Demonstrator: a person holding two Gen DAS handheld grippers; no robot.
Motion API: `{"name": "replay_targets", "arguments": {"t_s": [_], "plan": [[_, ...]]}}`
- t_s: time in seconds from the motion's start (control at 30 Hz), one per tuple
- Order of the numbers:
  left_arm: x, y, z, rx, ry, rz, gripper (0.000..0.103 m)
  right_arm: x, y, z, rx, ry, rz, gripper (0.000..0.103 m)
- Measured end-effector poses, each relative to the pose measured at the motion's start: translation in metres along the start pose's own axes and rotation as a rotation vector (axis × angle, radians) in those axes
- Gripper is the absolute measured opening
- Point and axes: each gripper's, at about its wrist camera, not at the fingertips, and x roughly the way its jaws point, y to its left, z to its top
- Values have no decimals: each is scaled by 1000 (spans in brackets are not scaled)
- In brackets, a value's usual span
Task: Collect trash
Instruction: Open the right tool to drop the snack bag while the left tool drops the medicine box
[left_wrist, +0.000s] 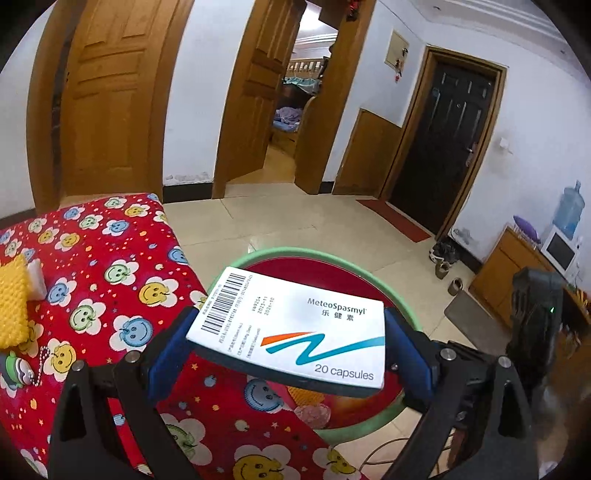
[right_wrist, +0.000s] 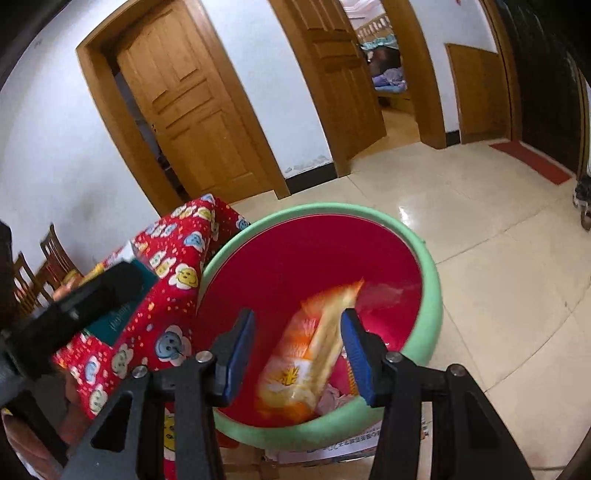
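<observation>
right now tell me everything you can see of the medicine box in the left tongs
The medicine box is a flat white cardboard carton printed "MeteoSpasmyl" and "20 capsules", with a barcode at one end and an orange and teal zigzag logo. It looks intact and closed. It lies roughly level, broad face up, clamped at its two side edges by the blue pads of the left tongs, poised above the red bin with the green rim.
</observation>
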Motion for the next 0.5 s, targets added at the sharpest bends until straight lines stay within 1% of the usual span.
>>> {"name": "replay_targets", "arguments": {"t_s": [0.1,0.23,0.27,0.3,0.37,0.47,0.5], "plan": [[0,4,0,-18,5,-6,96,5,5,-2,-27,6,-12,52],[0,1,-1,-6,3,3,96,4,1,-1,-6,-1,-9,53],[0,1,-1,-4,5,2,96,3,1,0,-2,-5,-9,57],[1,0,-2,0,8,3,96,2,-1,0,5,-11,-15,66],[2,-3,-3,8,13,6,96,-2,-4,-1,17,-31,-21,73],[4,-5,-3,10,19,3,96,-8,-8,0,29,-45,-29,74],[4,-5,-4,13,21,6,96,-9,-9,1,34,-50,-34,77]]}}
